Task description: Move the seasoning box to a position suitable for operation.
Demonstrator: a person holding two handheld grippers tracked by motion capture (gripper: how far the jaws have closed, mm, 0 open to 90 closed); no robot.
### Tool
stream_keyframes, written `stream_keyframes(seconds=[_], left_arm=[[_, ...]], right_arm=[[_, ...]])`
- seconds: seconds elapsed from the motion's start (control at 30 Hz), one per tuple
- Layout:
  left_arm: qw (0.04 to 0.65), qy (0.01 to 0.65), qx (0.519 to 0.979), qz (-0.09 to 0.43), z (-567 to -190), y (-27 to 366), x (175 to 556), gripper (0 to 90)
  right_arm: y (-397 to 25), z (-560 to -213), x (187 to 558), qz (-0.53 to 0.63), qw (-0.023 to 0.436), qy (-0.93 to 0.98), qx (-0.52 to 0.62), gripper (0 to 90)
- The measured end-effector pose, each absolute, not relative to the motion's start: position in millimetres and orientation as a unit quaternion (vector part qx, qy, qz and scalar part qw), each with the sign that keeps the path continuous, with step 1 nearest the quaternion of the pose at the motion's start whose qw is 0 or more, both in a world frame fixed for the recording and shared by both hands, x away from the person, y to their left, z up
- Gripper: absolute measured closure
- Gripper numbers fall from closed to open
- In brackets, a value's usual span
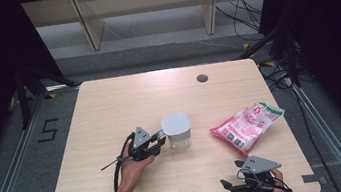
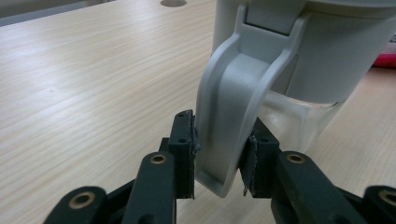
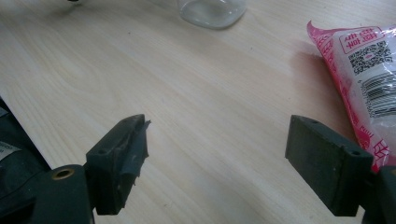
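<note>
We clamp the left tool point(image 2: 219, 158) on the jar's latch point(image 2: 233, 116), probably to open its lid, while our right tool point(image 3: 217, 163) waits wide open, empty.

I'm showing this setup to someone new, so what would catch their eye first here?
Probably the clear jar with the grey lid mid-table, whose grey latch the left gripper clamps between its jaws. Next, the bright pink and white packet lying to the jar's right, and the right gripper at the near edge, jaws wide open.
</note>
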State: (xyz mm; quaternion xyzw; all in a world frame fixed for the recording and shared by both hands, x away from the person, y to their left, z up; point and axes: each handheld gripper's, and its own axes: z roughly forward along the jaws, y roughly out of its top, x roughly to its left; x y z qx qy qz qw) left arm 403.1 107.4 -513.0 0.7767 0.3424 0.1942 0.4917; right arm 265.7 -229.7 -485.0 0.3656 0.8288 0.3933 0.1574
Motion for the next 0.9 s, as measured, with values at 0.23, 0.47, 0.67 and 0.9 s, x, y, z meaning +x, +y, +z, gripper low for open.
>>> stream_keyframes(seconds=[0.23, 0.47, 0.67, 0.9], left_arm=[[0.495, 0.341, 0.776, 0.193, -514, 106, 405, 68.8], [0.48, 0.34, 0.779, 0.216, -513, 104, 405, 70.3], [0.49, 0.32, 0.784, 0.21, -514, 100, 398, 70.2], [0.492, 0.306, 0.79, 0.2, -514, 99, 395, 70.0]], right_arm=[[-229, -484, 263, 0.392, 0.156, 0.823, 0.379, 21.8], [-229, -485, 266, 0.393, 0.157, 0.825, 0.374, 21.8], [-228, -485, 266, 0.393, 0.161, 0.825, 0.373, 21.9], [-229, -484, 265, 0.391, 0.161, 0.825, 0.374, 21.9]])
